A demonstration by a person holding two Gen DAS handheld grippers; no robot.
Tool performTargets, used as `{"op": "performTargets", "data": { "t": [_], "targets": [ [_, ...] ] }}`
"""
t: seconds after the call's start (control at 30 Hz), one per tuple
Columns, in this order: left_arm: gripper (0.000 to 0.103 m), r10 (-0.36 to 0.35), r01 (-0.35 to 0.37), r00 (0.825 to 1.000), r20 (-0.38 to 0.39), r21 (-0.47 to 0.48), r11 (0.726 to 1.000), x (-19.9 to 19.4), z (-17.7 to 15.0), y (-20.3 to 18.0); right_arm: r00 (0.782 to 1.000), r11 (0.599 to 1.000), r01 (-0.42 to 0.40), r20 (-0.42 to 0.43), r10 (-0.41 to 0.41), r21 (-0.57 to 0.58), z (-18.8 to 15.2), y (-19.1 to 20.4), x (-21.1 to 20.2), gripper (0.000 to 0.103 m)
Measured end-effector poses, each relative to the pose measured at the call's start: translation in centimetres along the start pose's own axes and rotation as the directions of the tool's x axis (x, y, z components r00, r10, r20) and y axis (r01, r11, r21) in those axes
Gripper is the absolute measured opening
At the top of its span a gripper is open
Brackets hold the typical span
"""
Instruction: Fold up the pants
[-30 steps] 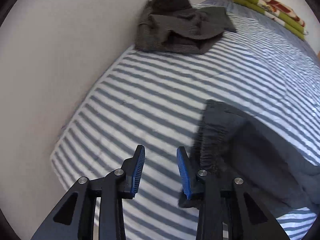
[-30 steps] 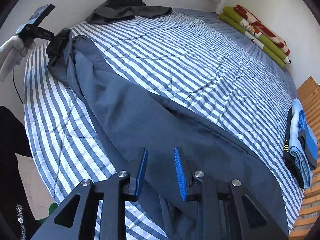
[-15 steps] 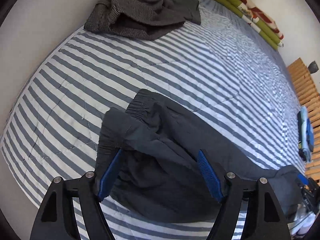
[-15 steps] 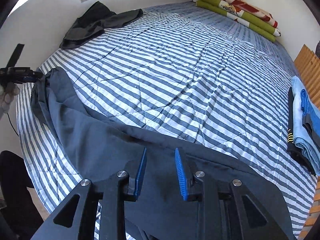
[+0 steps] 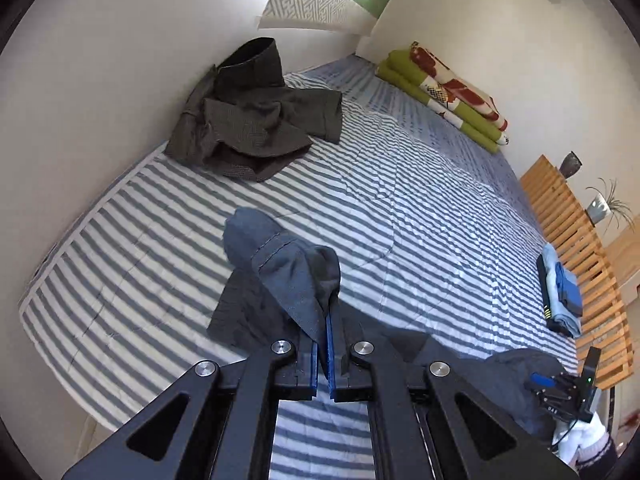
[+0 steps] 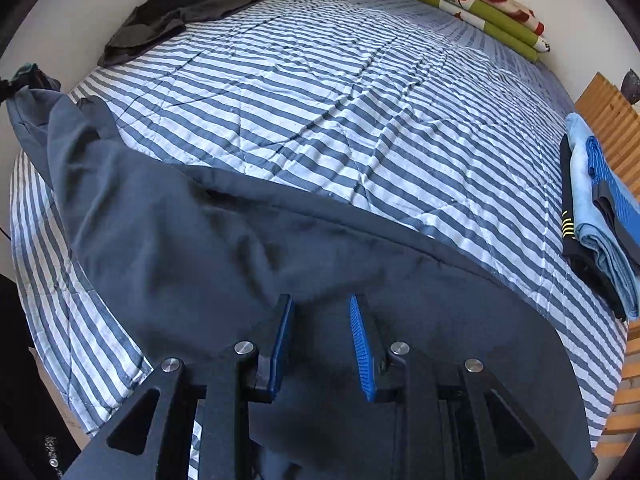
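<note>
Pants, soft, light and limp, are draped along the near edge of the bed, one end pinched in the closed left gripper, while the right gripper is held half open and empty above the other end, where a hem grip is judged best.

No legible text, label, brand or number in either view, small marking on right tool too blurred to read

L gripper now clamped on pants, lifted
</note>
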State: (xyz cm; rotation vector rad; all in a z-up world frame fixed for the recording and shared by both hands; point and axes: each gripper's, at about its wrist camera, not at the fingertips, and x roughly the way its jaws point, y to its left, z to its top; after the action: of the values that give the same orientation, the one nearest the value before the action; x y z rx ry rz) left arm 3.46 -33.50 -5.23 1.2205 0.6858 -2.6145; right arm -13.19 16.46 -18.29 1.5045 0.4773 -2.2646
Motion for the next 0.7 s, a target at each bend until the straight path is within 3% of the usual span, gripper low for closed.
{"op": "performTargets", "data": {
  "t": [0.1, 0.13, 0.17, 0.2, 0.23, 0.27, 0.33, 0.43, 0.5, 0.53, 0.7],
  "targets": [
    [0.007, 0.062, -0.059, 0.991, -0.122, 0.023, 0.998, 0.1, -4.2, 2.9, 1.0, 1.0, -0.009, -0.013, 0.008, -0.018, -0.7, 0.3, 0.1, 0.026],
    [0.01, 0.095, -0.087, 0.975, -0.202, 0.048, 0.995, 1.1, -6.1, 3.9, 1.0, 1.0, -0.008, -0.017, 0.008, -0.028, -0.8, 0.4, 0.1, 0.026],
    [0.025, 0.134, -0.124, 0.951, -0.279, 0.053, 0.991, 2.0, -7.9, 5.1, 1.0, 0.999, -0.005, -0.016, 0.005, -0.034, -0.9, 0.5, 0.0, 0.026],
    [0.03, 0.159, -0.156, 0.929, -0.335, 0.038, 0.987, 2.6, -9.4, 6.4, 1.0, 0.999, -0.005, -0.007, 0.004, -0.039, -0.8, 0.5, -0.2, 0.026],
    [0.03, 0.155, -0.163, 0.918, -0.366, 0.008, 0.987, 2.8, -10.5, 7.5, 1.0, 0.999, -0.005, 0.004, 0.005, -0.04, -0.7, 0.5, -0.5, 0.026],
    [0.03, 0.148, -0.167, 0.917, -0.371, -0.018, 0.986, 2.6, -10.9, 8.4, 1.0, 0.999, -0.005, 0.025, 0.006, -0.038, -0.4, 0.4, -1.0, 0.026],
    [0.031, 0.149, -0.174, 0.934, -0.324, -0.049, 0.984, 1.7, -10.4, 9.0, 0.998, 0.999, -0.011, 0.068, 0.013, -0.03, 0.5, 0.1, -1.8, 0.026],
    [0.044, 0.14, -0.156, 0.955, -0.26, -0.044, 0.987, 1.2, -8.0, 8.2, 0.995, 0.999, -0.026, 0.098, 0.028, -0.028, 2.3, 0.2, -2.4, 0.026],
    [0.073, 0.138, -0.144, 0.961, -0.24, -0.008, 0.99, 2.1, -6.4, 7.1, 0.994, 0.999, -0.015, 0.111, 0.02, -0.052, 3.4, 0.6, -2.3, 0.026],
    [0.078, 0.131, -0.133, 0.961, -0.243, 0.008, 0.991, 3.0, -5.6, 6.6, 0.994, 0.998, -0.005, 0.11, 0.012, -0.062, 3.9, 0.8, -1.9, 0.027],
    [0.079, 0.206, -0.197, 0.92, -0.334, 0.061, 0.978, 9.2, -4.8, 6.4, 0.997, 0.992, 0.001, 0.071, 0.007, -0.124, 5.5, 1.5, 0.4, 0.03]
  ]
}}
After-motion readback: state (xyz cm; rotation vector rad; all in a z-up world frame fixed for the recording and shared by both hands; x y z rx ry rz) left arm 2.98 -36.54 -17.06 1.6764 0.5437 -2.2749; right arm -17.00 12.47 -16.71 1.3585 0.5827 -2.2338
